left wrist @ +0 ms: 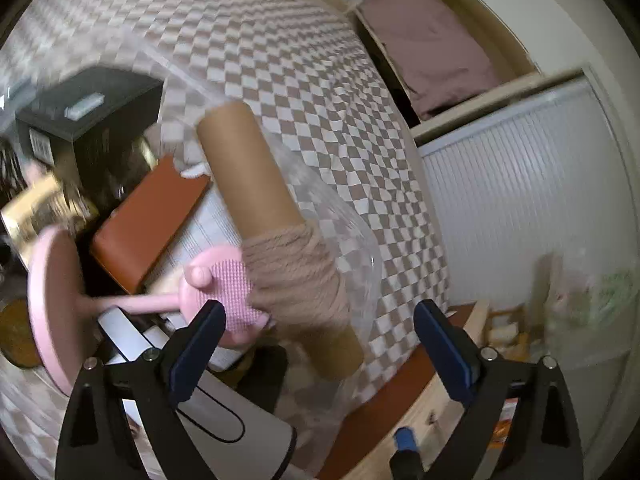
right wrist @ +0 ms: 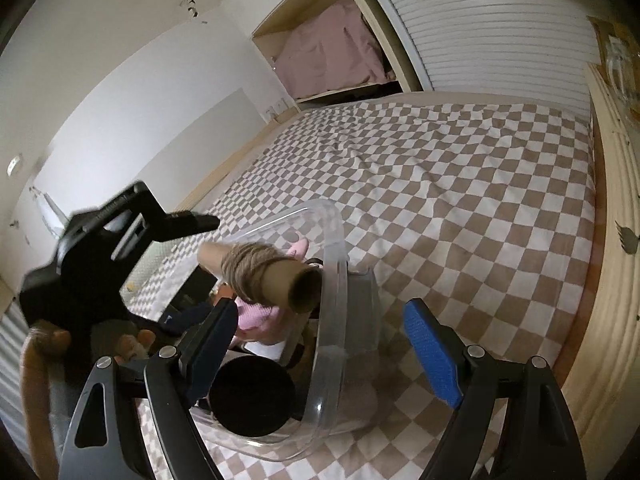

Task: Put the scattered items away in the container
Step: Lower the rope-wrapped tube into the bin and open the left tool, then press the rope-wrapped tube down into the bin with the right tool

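A cardboard tube (left wrist: 248, 176) with beige yarn (left wrist: 296, 276) wound round it lies slanted across the items in a clear plastic container (left wrist: 360, 248) on the checkered bed. My left gripper (left wrist: 322, 310) hangs open just above the yarn end, and its pads do not touch the tube. In the right wrist view the tube (right wrist: 280, 276) rests near the container's rim (right wrist: 334, 300), with one of the left gripper's fingers (right wrist: 192, 222) above it. My right gripper (right wrist: 322, 312) stands open over the rim with nothing held.
The container also holds a pink brush (left wrist: 228, 292), a pink round stand (left wrist: 52, 308), an orange-brown case (left wrist: 148, 220), a black box (left wrist: 92, 108) and a black round lid (right wrist: 252, 396). A wooden headboard (right wrist: 612, 280) borders the bed, with a cupboard (right wrist: 480, 20) beyond.
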